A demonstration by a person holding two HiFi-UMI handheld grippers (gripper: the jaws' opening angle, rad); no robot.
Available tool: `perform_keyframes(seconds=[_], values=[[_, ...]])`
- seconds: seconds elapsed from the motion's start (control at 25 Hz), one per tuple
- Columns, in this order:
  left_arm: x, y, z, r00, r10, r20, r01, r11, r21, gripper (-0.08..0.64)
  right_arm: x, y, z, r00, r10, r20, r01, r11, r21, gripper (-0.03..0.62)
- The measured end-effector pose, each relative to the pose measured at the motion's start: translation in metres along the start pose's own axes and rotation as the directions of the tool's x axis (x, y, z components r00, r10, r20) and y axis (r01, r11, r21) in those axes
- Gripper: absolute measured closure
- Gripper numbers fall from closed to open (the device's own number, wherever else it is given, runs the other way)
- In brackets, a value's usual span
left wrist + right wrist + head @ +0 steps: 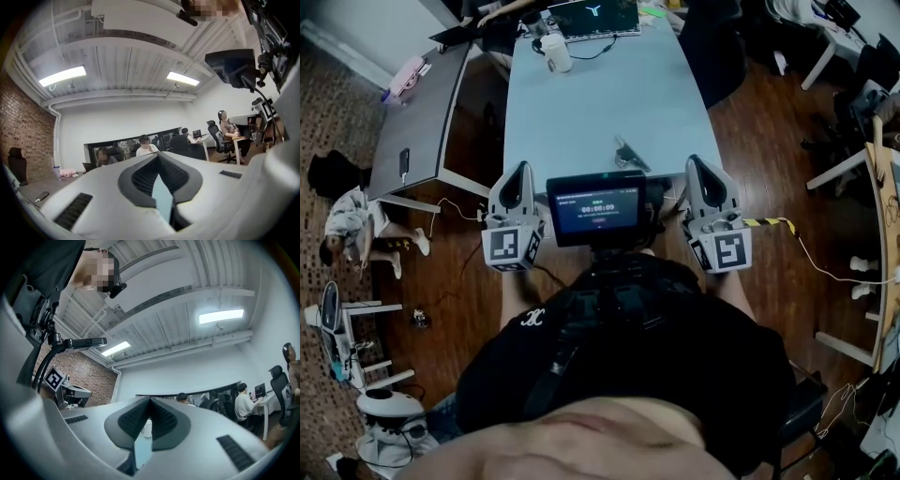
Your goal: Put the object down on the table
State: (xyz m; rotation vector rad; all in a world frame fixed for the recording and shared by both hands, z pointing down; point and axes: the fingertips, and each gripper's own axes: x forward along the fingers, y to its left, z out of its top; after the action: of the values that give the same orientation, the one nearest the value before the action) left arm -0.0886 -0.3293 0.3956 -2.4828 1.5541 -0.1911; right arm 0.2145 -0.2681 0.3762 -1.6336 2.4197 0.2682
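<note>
A small dark object (629, 154) lies on the light blue table (591, 103), near its front edge. Both grippers are held upright at that edge, on either side of the object and a little short of it. My left gripper (523, 168) is shut and holds nothing. The right gripper (695, 161) is also shut and empty. In the left gripper view the jaws meet at the tip of the left gripper (157, 155), with only a sliver of table showing below. The right gripper view shows the right gripper (150, 400) with its jaws closed the same way.
A white mug (555, 52) and an open laptop (593, 18) stand at the table's far end. A grey desk (422, 117) adjoins on the left. A small screen (598, 208) on the person's chest rig sits between the grippers. Several people sit at desks in the background.
</note>
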Motion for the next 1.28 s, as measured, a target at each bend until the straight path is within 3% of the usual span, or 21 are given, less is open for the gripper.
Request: perform_keyframes(seconds=[0.44,0.76,0.88,1.08,1.28], values=[[-0.178,-0.017,-0.012,0.996,-0.087,0.023,0.087,0.996,0.02,0.547,-0.137,0.146,0.035,0.997,-0.067,0.03,0.067,0.998,-0.006,0.611],[-0.292,-0.02,-0.011,0.993,-0.115,0.028,0.115,0.993,-0.026,0.546,-0.22,0.23,0.072,0.993,-0.113,0.043,0.112,0.994,0.008,0.611],[-0.318,-0.027,0.0,0.994,-0.102,0.042,0.104,0.994,-0.031,0.546,-0.24,0.241,0.084,0.994,-0.105,0.042,0.105,0.994,0.008,0.611],[-0.344,-0.088,0.022,0.996,-0.085,0.037,0.085,0.996,-0.018,0.546,-0.301,0.209,0.101,0.993,-0.104,0.063,0.102,0.994,0.041,0.61],[-0.343,-0.087,0.026,0.997,-0.068,0.045,0.069,0.997,-0.028,0.547,-0.303,0.206,0.102,0.994,-0.092,0.058,0.086,0.991,0.101,0.611]])
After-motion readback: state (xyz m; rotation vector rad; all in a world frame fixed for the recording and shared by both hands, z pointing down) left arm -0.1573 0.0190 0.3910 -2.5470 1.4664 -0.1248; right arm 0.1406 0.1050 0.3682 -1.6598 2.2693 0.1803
